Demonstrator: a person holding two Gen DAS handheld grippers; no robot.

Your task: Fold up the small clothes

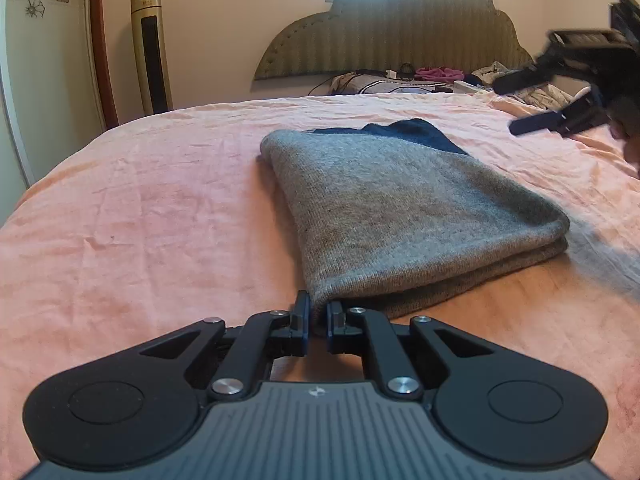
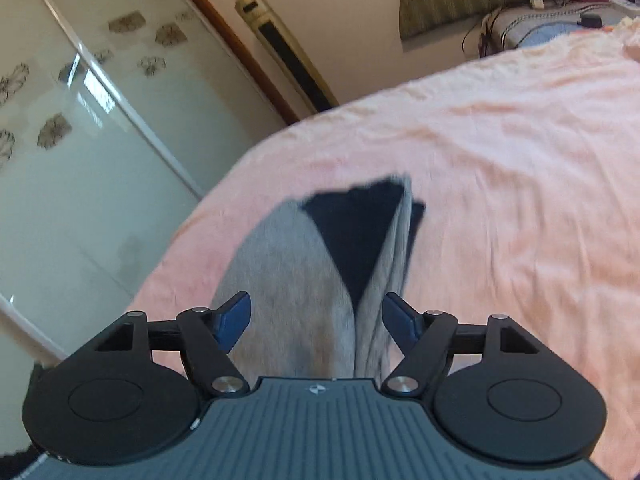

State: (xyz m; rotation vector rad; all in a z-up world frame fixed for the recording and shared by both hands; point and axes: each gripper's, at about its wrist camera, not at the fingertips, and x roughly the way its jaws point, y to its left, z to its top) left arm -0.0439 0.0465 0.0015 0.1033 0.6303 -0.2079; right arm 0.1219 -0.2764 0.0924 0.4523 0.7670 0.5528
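A grey knit garment (image 1: 400, 216) lies folded on the bed (image 1: 140, 208), toward the middle of the pink sheet and a little nearer its foot edge than the headboard (image 1: 392, 28). It is doubled over into a thick pad, with a dark navy layer (image 1: 416, 130) peeking out at the end that faces the headboard.

The left gripper (image 1: 318, 316) is down low at the near corner of the garment, its fingers (image 1: 302, 314) pressed in on the grey knit and pinching that corner between them. The cloth bunches slightly where it enters the grip.

The right gripper (image 2: 316, 320) hangs above the garment without touching it, its fingers (image 2: 234, 316) spread wide, blue pads facing each other. From its own view the garment (image 2: 296, 300) sits straight below, blurred, the navy panel (image 2: 356, 232) showing as a dark wedge. From the left wrist view the same gripper (image 1: 520, 104) shows off the far right side of the bed, in the air.

Beyond the bed, a gold tower fan (image 1: 150, 48) stands against the wall beside a brown door frame (image 1: 102, 44). Pillows and a tangle of cables and pink cloth (image 1: 436, 74) clutter the head of the bed.
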